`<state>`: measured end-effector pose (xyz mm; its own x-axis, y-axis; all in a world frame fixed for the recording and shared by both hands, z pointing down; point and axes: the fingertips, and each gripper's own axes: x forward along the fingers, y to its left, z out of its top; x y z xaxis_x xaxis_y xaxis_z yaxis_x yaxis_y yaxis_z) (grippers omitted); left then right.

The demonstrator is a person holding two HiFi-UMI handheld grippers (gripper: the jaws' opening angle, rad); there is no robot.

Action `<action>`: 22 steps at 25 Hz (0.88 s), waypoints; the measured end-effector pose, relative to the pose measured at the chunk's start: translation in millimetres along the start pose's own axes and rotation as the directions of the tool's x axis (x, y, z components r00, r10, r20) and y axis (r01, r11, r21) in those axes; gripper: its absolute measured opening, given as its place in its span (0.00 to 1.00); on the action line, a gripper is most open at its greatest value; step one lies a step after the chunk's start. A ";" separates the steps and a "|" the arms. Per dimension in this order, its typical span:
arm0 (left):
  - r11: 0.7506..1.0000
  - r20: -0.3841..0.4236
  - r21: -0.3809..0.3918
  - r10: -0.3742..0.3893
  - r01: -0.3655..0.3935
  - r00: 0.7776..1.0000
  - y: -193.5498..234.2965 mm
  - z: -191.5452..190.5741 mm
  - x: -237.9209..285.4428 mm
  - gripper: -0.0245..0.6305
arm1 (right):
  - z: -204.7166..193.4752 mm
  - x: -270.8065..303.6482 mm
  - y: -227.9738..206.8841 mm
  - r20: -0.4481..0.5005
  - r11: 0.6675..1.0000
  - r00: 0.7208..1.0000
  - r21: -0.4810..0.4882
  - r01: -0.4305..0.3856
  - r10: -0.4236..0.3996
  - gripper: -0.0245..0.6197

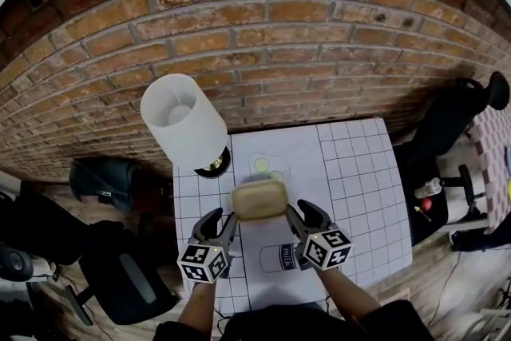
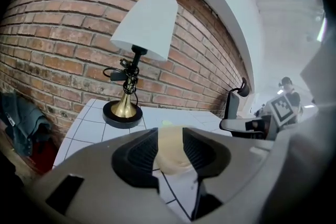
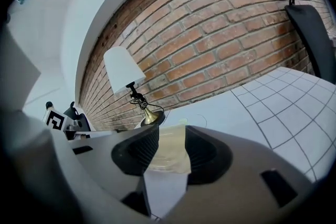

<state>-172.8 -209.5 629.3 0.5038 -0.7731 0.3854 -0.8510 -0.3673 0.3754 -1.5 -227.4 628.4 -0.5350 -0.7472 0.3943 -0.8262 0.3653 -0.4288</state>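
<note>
A beige, loaf-like packet (image 1: 259,200) in clear wrap hangs above the white gridded table (image 1: 359,172), held from both ends. My left gripper (image 1: 226,224) is shut on its left end, and the beige mass (image 2: 170,148) shows between the ribbed pads. The right end is held by my right gripper (image 1: 300,218), also shut, with the wrapped edge (image 3: 168,150) pinched between its pads. Under the packet lies a white sheet with drawn outlines, one labelled milk (image 1: 281,255), and a yellow-green spot (image 1: 261,164).
A table lamp with a white shade (image 1: 184,121) and brass foot (image 1: 213,164) stands at the table's back left, against the brick wall (image 1: 263,36). Black office chairs (image 1: 112,275) stand at the left, and another chair (image 1: 447,120) at the right.
</note>
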 end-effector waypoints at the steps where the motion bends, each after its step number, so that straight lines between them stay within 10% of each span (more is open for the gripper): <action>1: 1.000 -0.008 -0.006 -0.002 0.002 1.000 0.7 -2.3 1.5 0.25 | -1.7 2.2 -0.5 -0.007 1.000 1.000 0.001 -0.001 0.001 0.25; 22: 0.993 -0.112 -0.112 -0.050 0.037 0.992 4.6 -37.4 29.9 0.32 | -26.3 30.8 -7.2 -0.088 1.000 0.996 0.016 -0.008 0.010 0.29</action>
<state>-156.1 -215.0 674.1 0.5589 -0.6909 0.4585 -0.8097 -0.3355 0.4814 -16.7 -238.4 665.0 -0.5565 -0.6919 0.4599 -0.8187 0.3625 -0.4453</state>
